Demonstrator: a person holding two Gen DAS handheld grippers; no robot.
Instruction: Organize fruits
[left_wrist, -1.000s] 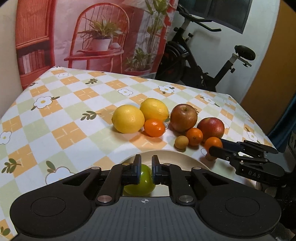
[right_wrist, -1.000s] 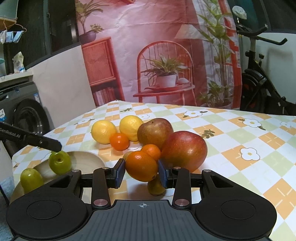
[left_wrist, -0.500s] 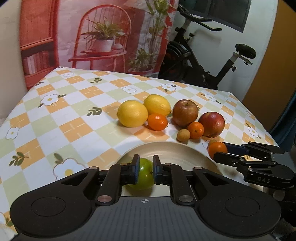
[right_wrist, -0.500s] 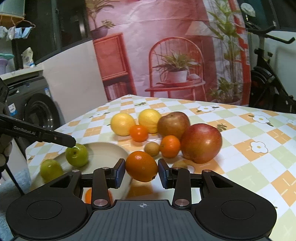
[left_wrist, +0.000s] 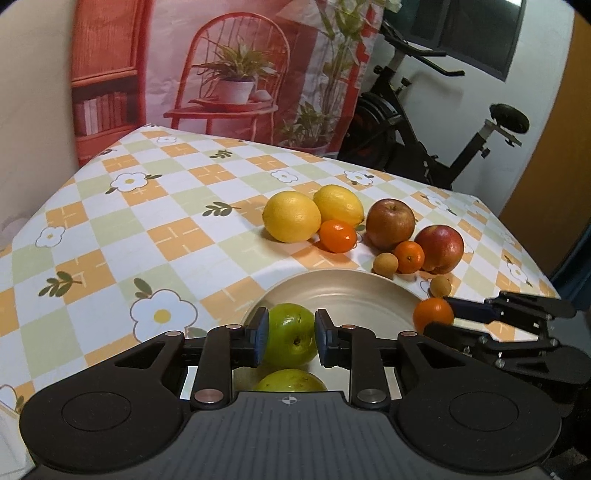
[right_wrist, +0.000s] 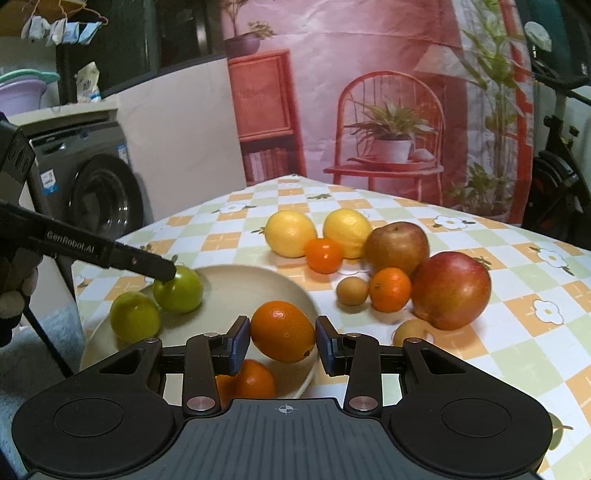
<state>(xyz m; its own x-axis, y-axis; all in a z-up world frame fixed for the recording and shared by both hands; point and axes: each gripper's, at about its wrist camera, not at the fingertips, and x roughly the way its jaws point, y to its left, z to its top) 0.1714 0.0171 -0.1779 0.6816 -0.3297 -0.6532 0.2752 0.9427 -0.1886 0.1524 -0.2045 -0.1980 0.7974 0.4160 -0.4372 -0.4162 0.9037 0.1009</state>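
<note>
— Cream plate (right_wrist: 295, 291) holds what?
— Two green fruits, one orange. Left gripper (left_wrist: 288, 334) pinches one green fruit (left_wrist: 290, 332) over it; right gripper (right_wrist: 282, 338) clamps an orange (right_wrist: 282, 330) above its rim.
— Left?
— Apples, lemons, small fruit beyond the plate.

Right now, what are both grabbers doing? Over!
Left gripper shut on green fruit, over plate. Right gripper shut on orange, above plate rim. Second green fruit and another orange already plated. Nothing blocking.
</note>
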